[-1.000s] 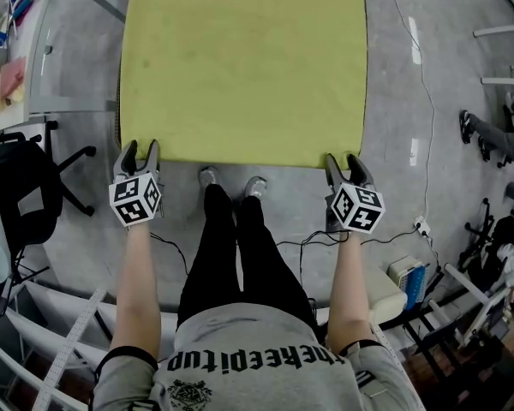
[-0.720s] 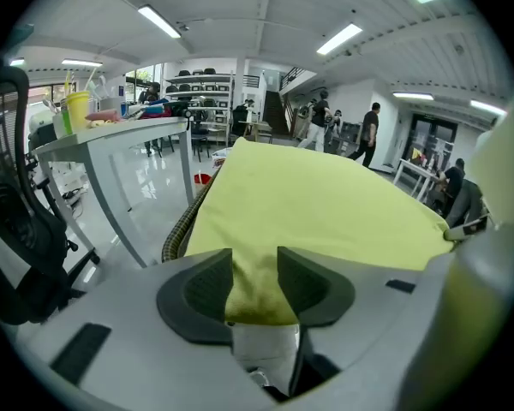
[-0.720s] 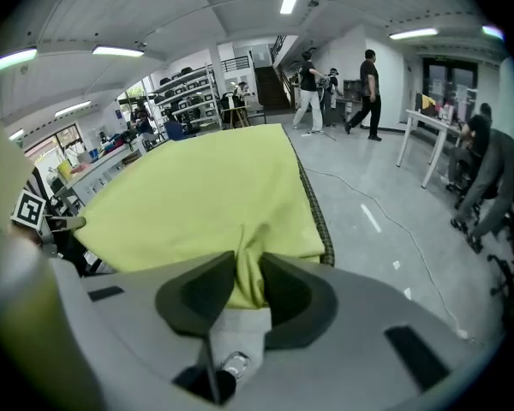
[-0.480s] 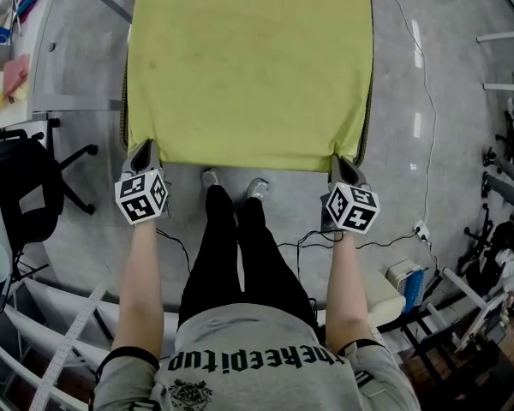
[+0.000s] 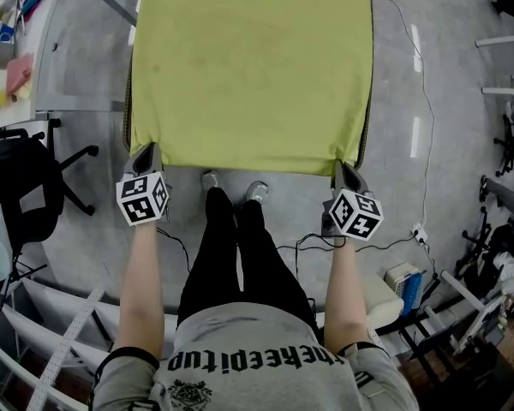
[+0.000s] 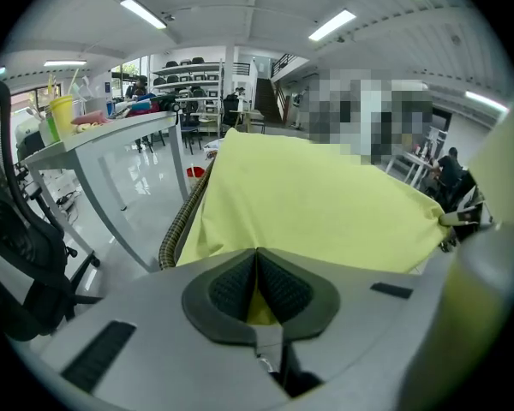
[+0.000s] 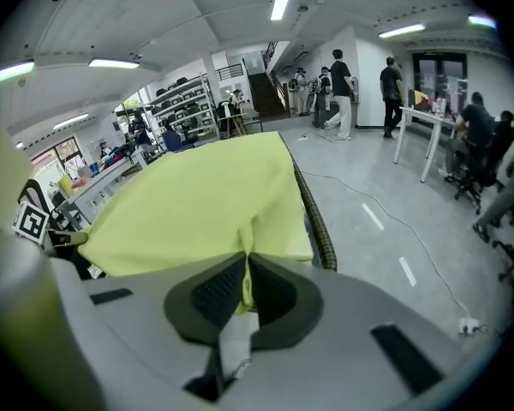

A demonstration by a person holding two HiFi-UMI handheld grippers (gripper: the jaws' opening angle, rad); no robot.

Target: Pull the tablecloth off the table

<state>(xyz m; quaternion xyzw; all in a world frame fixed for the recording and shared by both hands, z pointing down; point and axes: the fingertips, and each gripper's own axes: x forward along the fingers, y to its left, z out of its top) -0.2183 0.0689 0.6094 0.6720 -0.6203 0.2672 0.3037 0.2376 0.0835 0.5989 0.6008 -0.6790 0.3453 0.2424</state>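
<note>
1. The yellow tablecloth is lying spread flat over the surface, hiding it completely, with its near hem facing the person.
2. The left tongs are clamping tight on the near left corner, and a fold of yellow is showing between the ribbed pads.
3. The right tongs are pinching the near right corner the same way, with cloth bunching in the narrow gap.
4. A checked strip is peeking out along the side. It may be a second cover or the surface's own trim; I cannot tell which.
5. The cloth is looking thin, soft and light, so it is probably going to sag and drag rather than slide as a sheet. The two near corners seem the right places to hold it. Pulling both evenly should keep it from skewing or slipping out of the pads.
</note>
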